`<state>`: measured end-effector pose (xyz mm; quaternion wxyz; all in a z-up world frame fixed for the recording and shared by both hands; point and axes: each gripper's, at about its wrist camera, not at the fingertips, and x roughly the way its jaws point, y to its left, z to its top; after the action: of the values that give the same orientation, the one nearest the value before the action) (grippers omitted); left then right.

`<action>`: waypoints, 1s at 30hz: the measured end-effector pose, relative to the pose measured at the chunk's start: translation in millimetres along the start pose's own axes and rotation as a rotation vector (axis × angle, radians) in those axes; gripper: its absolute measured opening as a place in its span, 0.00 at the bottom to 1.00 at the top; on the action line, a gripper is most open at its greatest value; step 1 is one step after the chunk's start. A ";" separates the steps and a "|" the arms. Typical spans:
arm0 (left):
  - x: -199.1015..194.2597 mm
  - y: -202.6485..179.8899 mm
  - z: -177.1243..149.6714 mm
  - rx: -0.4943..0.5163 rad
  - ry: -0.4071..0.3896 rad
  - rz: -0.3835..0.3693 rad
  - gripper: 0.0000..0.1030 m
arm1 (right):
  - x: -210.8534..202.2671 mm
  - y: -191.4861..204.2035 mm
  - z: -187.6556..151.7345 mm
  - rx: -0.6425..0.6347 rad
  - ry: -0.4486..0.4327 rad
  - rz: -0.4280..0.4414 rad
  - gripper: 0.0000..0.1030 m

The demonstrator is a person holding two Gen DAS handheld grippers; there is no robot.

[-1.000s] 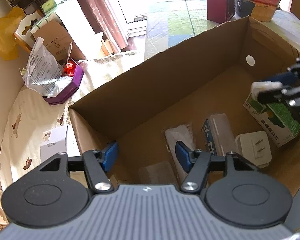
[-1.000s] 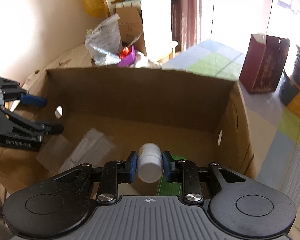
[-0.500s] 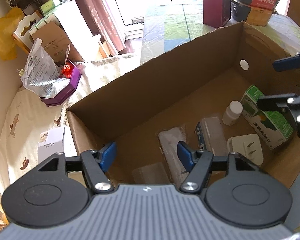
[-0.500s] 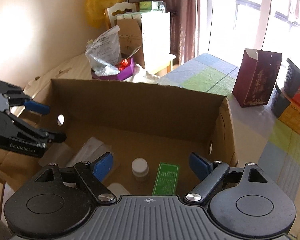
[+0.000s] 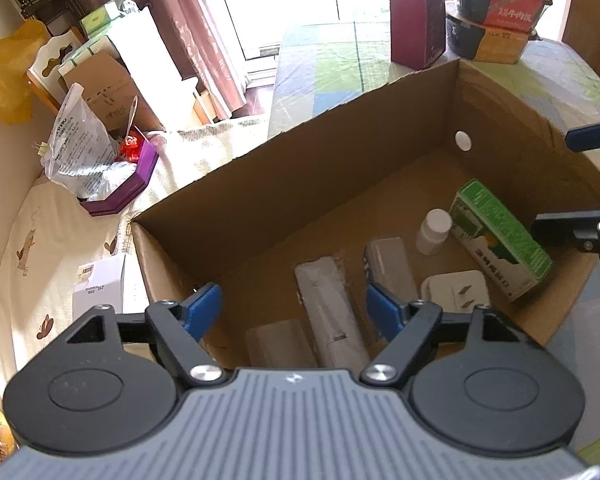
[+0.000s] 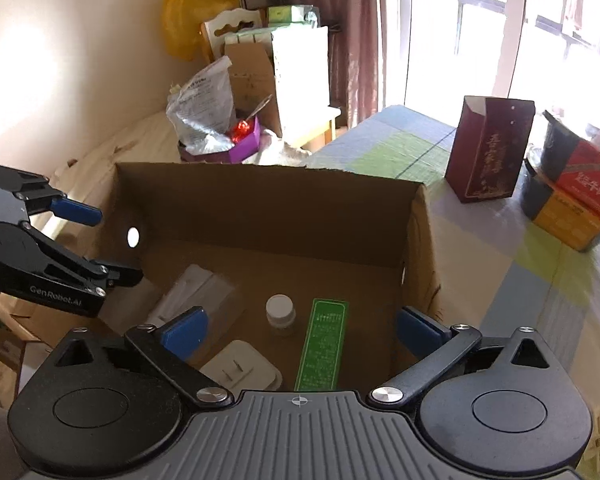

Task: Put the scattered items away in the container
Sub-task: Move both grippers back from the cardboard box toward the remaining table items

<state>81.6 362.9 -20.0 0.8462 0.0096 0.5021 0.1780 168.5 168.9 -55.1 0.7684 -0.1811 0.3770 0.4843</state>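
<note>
Right tool wide apart, nothing between its pads, hovering over the near end of the cardboard box. Left tool also wide and empty, over the opposite end of the box.

Directly ahead of and below the right tool: white bottle upright on the box floor, green carton just right of it, white plug adapter to its lower left. Below the left tool: long white packet, clear case, small clear pouch.

Risk, as a judgement: the bottle stands on a small base beside the carton; a tool dipping back in could tip it. Both tools over one box could also clash.

Only the left view shows the white labelled box outside on the bed sheet, left of that tool, possibly still to tidy. Only the right view shows the carton's narrow green top face.
</note>
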 end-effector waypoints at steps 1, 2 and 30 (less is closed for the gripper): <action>-3.4 -1.2 -0.2 -0.006 -0.002 0.003 0.82 | -3.4 0.0 0.1 0.007 -0.002 -0.005 1.00; -7.0 -2.4 -0.5 -0.011 -0.005 0.004 0.83 | -6.8 0.2 0.4 0.012 -0.004 -0.012 1.00; -101.0 -34.8 -47.4 -0.201 -0.048 -0.077 0.89 | -93.5 31.6 -35.5 0.051 -0.052 -0.076 1.00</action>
<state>7.6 291.2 35.1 0.8610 -0.0904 0.4611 0.1946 103.2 103.9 -4.9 0.8002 -0.1630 0.3619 0.4497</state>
